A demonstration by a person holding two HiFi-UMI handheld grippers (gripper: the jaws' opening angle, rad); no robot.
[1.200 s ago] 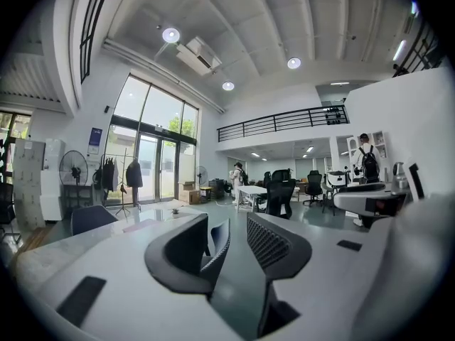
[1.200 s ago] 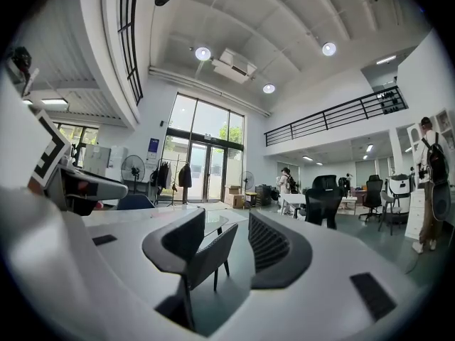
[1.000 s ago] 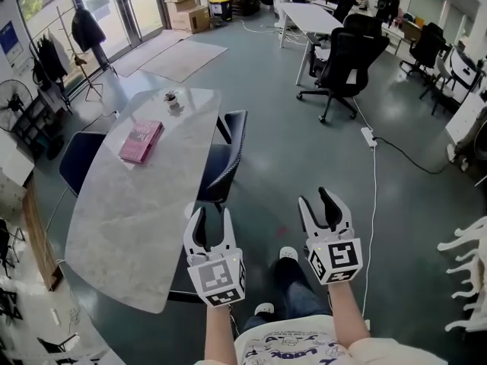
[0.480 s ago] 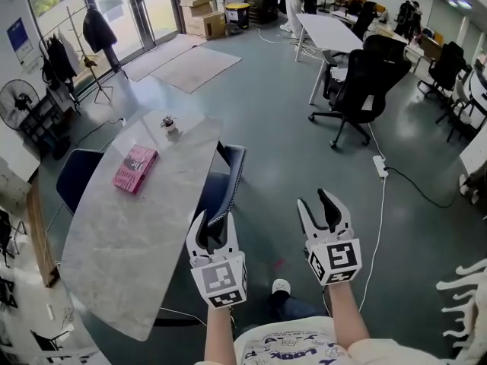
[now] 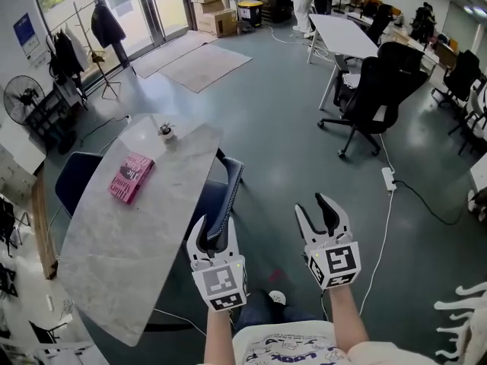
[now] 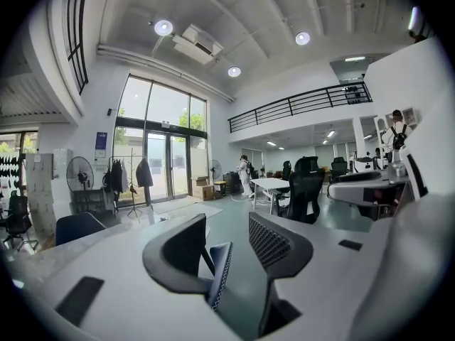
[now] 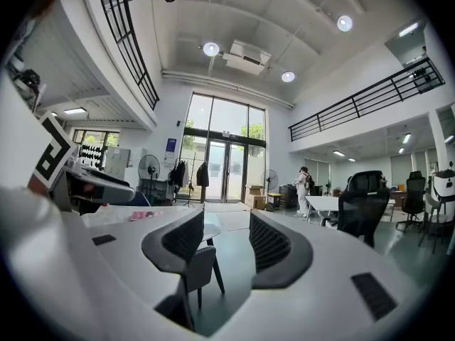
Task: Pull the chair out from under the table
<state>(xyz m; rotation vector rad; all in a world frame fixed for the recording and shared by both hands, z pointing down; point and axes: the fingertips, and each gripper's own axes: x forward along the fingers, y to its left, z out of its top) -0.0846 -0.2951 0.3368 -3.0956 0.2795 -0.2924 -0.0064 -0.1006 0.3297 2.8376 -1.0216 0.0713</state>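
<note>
- Both grippers are closer to the chair than they were a moment ago, and the table sits lower in the head view.
- The left gripper has just been opening its jaws wider. The edge of the chair's back shows in the gap between them, but the pads do not press on it.
- The right gripper has its jaws apart too. It holds nothing. Its own view shows only the floor and the chair farther off.
- The chair is dark blue. Its seat is tucked under the long side of the table. Its back sticks out on the side near the grippers.
- From the head view, the left gripper's tips are right by the chair's back. The right gripper is off to the side, over bare floor.
- The table has a pale stone top. A pink book lies on it, and a small pot stands near its far end.
- A second blue chair is at the table's other long side.
- A black office chair stands well apart, beside a white table.
</note>
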